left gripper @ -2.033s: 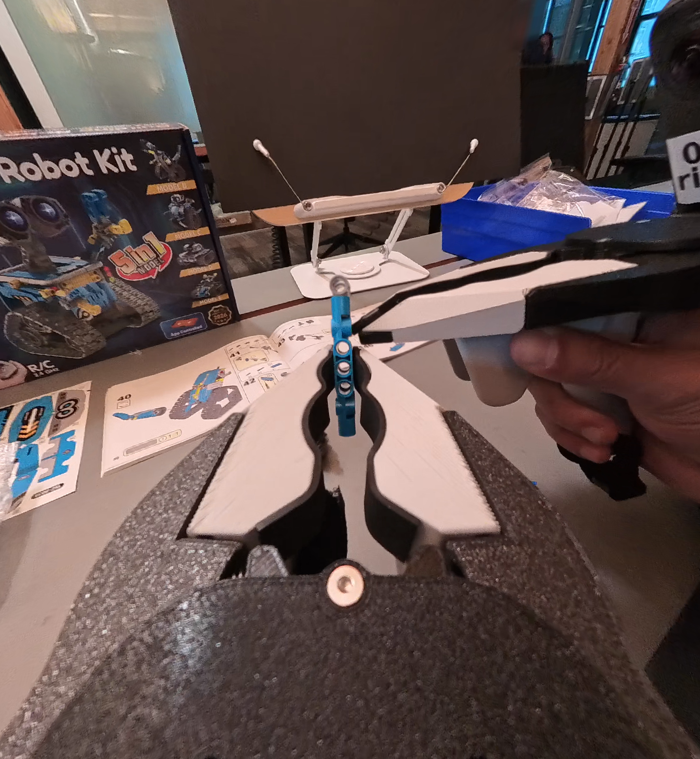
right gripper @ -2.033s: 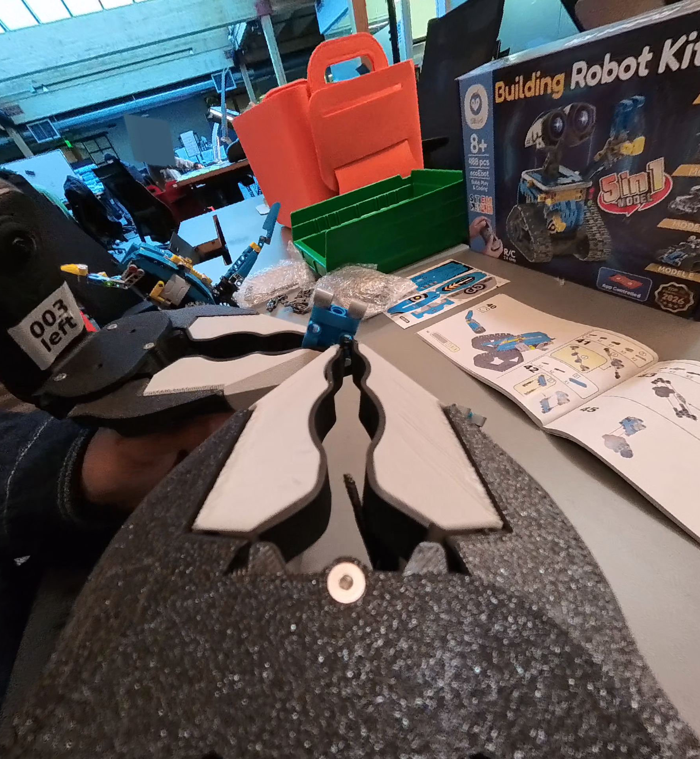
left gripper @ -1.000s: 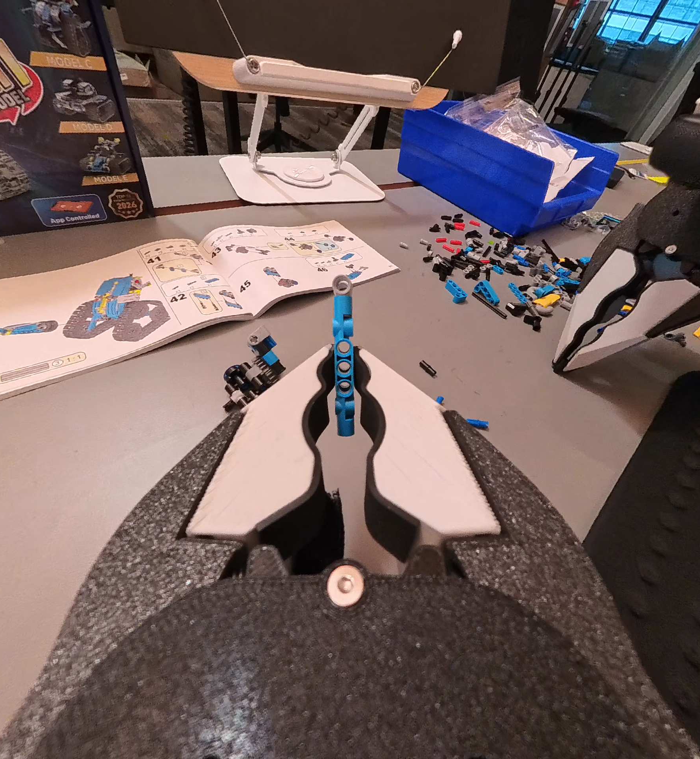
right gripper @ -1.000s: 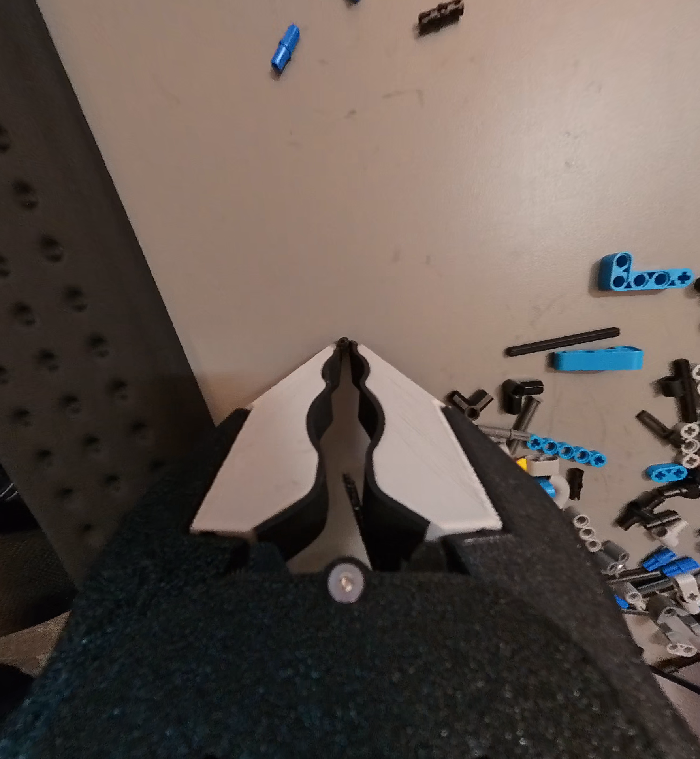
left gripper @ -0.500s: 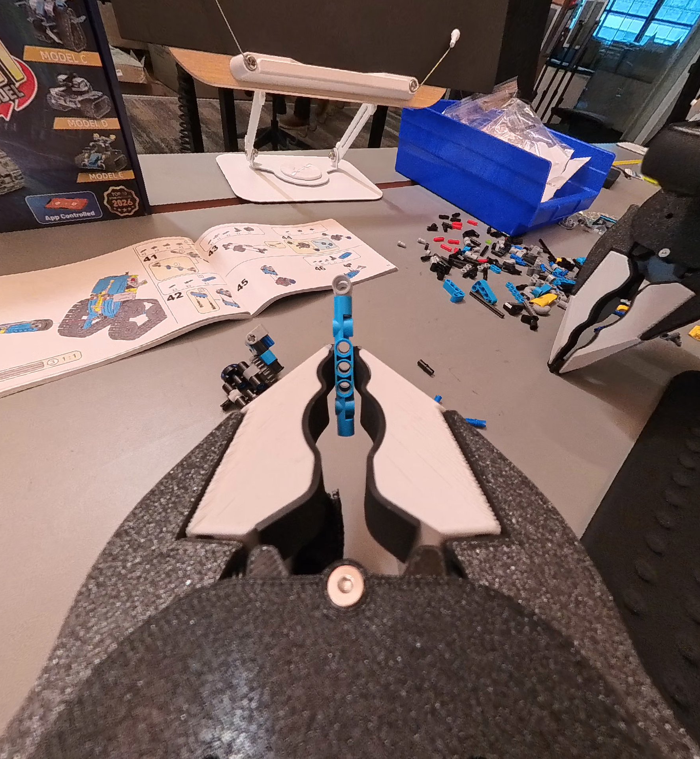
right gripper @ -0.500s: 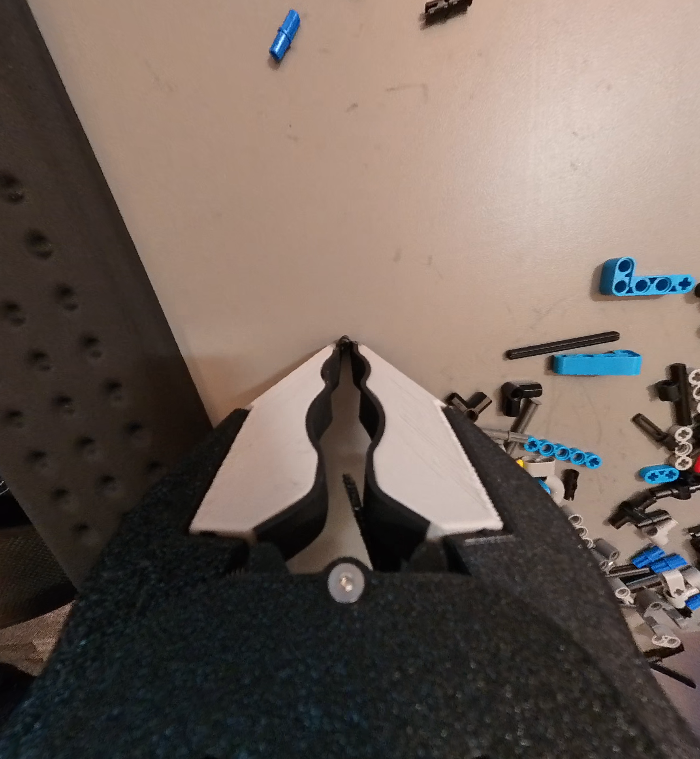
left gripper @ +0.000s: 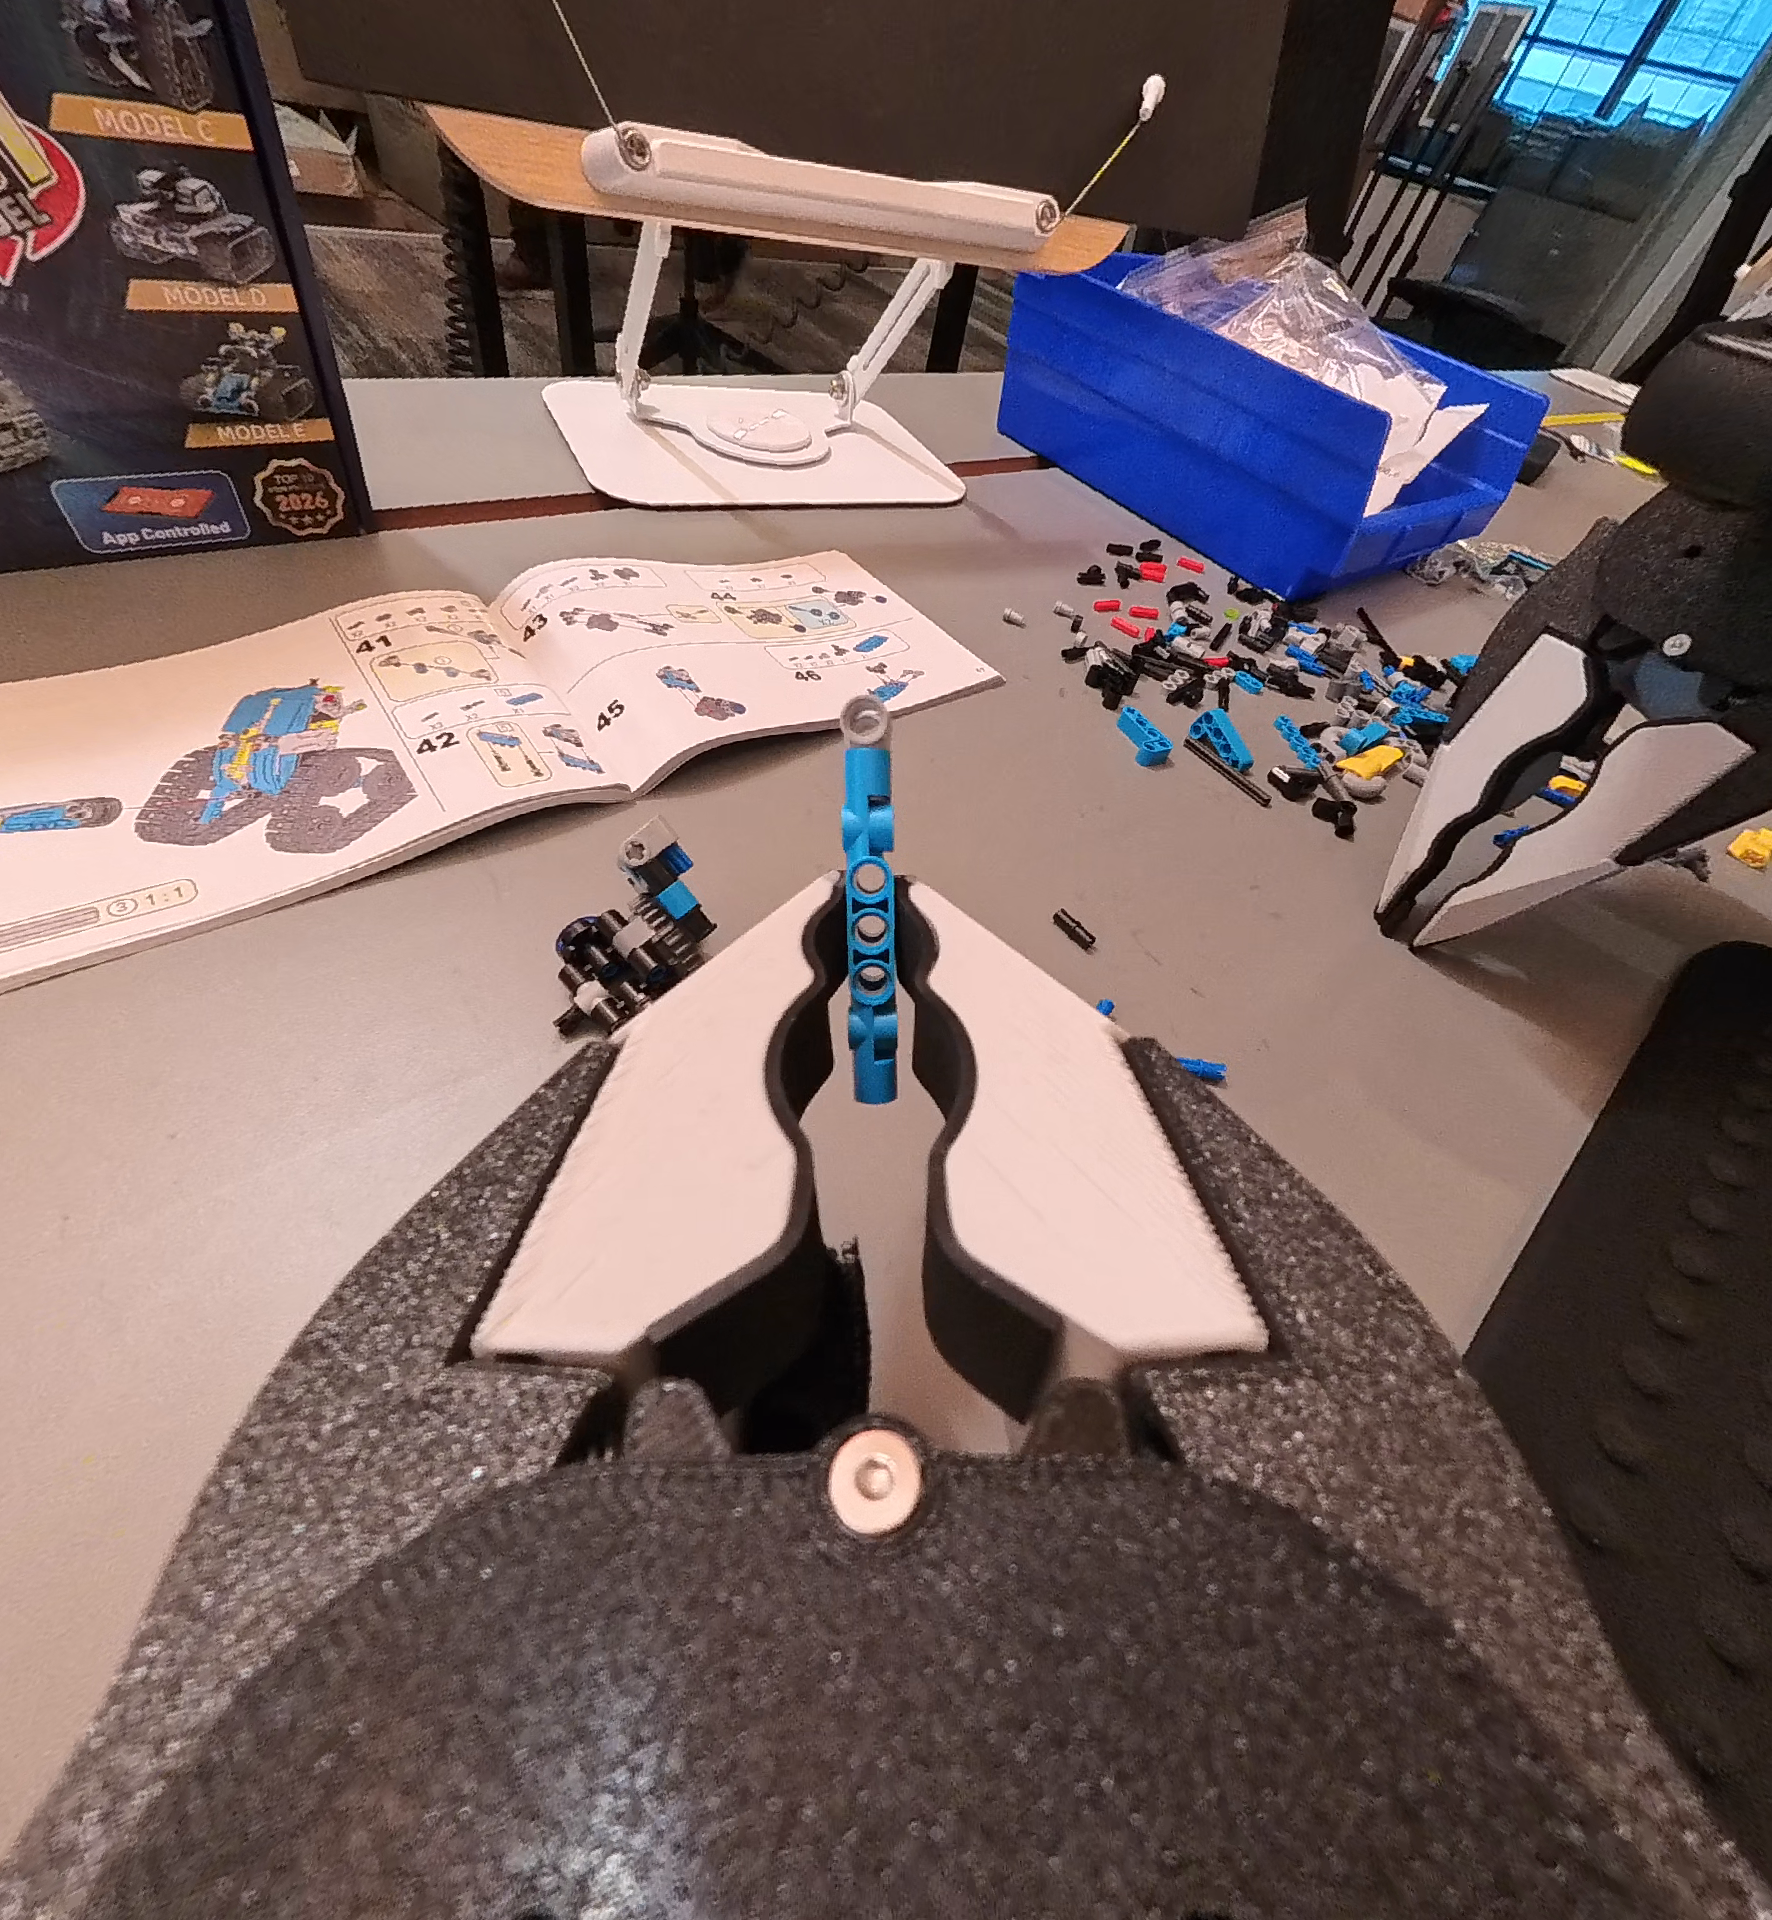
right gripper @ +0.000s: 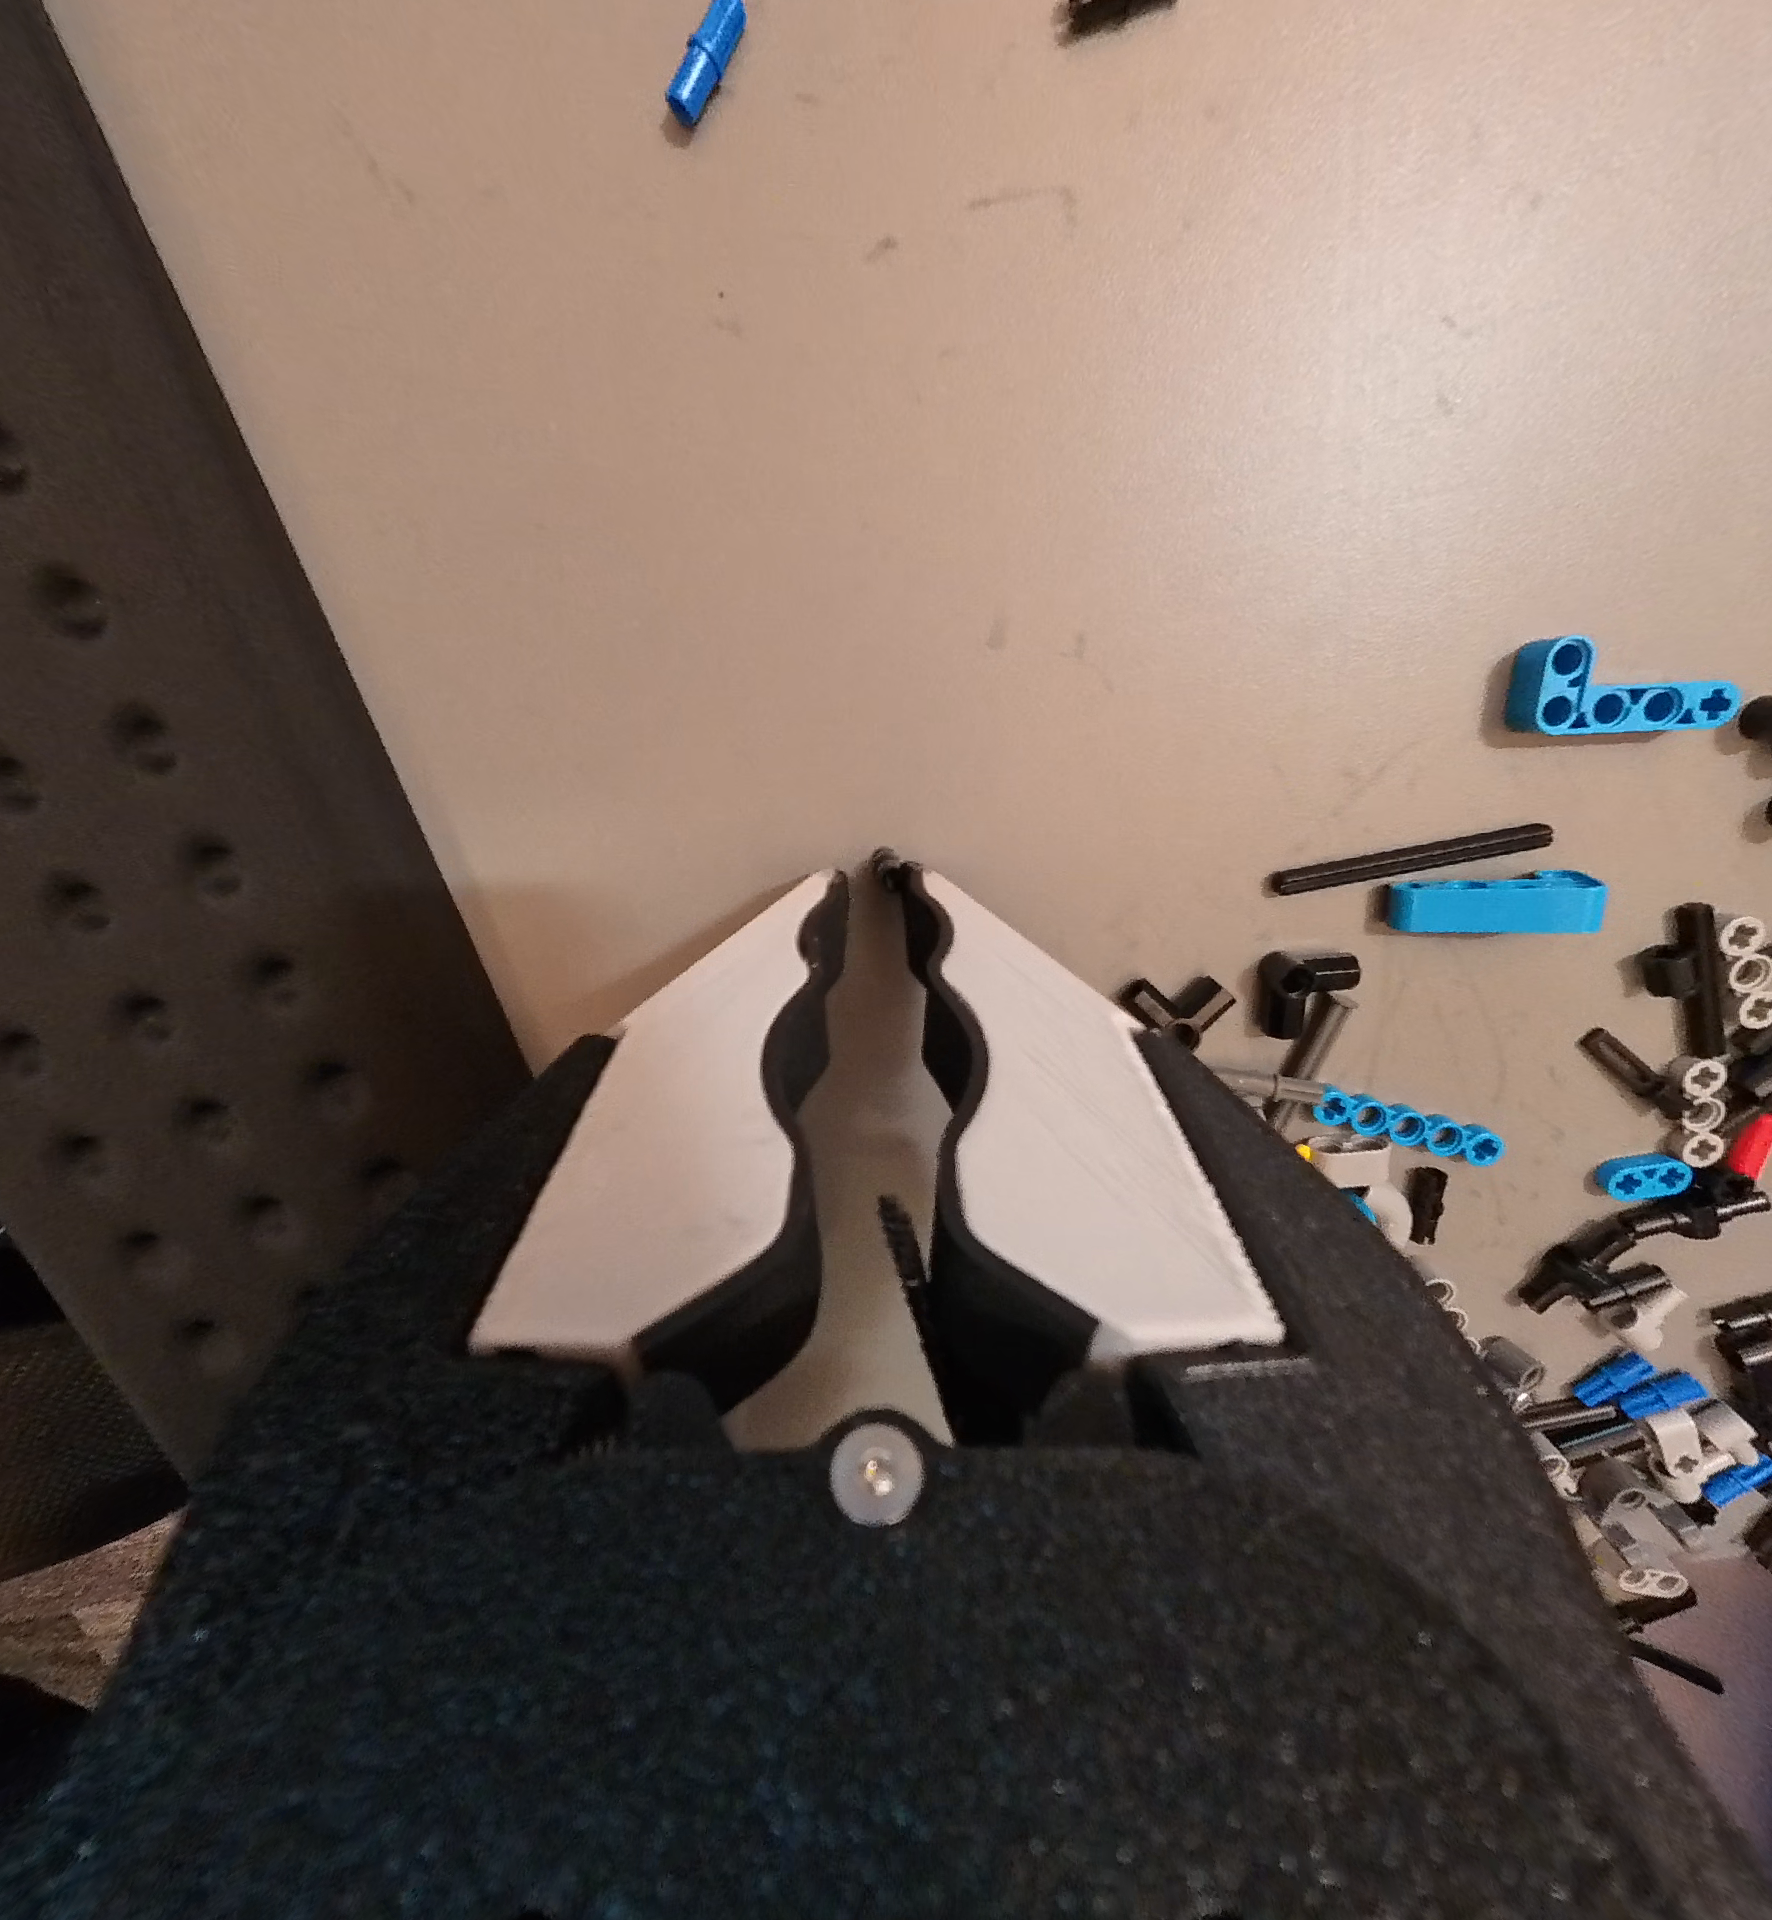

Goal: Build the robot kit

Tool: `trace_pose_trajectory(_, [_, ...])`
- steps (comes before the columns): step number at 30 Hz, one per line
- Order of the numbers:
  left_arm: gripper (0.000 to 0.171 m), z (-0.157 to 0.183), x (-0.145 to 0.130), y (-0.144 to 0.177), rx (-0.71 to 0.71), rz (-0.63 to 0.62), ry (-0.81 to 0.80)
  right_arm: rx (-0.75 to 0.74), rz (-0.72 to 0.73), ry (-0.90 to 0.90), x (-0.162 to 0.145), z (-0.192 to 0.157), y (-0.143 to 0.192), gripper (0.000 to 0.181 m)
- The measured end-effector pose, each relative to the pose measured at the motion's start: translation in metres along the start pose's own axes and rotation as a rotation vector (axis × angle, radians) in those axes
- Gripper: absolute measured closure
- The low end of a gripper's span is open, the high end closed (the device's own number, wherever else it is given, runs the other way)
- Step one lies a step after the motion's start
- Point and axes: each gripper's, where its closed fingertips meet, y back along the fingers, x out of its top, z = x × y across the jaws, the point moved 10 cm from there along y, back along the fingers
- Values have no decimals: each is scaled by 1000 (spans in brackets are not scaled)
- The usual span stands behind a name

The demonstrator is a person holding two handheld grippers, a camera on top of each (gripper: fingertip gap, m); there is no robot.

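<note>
Your left gripper (left gripper: 869,894) is clamped on one blue beam (left gripper: 869,966), held upright off the table (left gripper: 238,1143); a grey connector (left gripper: 864,719) caps its top end. The beam's gripped faces are hidden by the fingers.

Your right gripper (right gripper: 874,871) points down at the table, tips parted by a narrow gap. One small black pin (right gripper: 887,864) sits at the right fingertip; whether it is pinched or merely touching cannot be told, as this view is blurred. In the left view the same gripper stands tips-down near the table's right edge, beside the parts pile (left gripper: 1277,675).

The pile is too dense to count. Apart from it, the right view shows one L-shaped blue beam (right gripper: 1620,701), one straight blue beam (right gripper: 1495,902), one black axle (right gripper: 1412,858) and one blue pin (right gripper: 705,62) lying alone.

One black mat (right gripper: 113,727) covers the table's near right corner, cut off by the frame. One small sub-assembly (left gripper: 638,925) lies just left of your left fingers. One open booklet (left gripper: 425,717) lies beyond it, its left page cut off. One kit box (left gripper: 113,270), partly out of frame, one white stand (left gripper: 768,343) and one blue bin (left gripper: 1225,436) holding clear bags line the far edge.
</note>
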Motion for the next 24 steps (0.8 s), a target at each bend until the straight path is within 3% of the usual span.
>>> trace_pose_trajectory(24, [164,1,-1,-1,-8,-9,-4,50,28,-64,0,4,0,167])
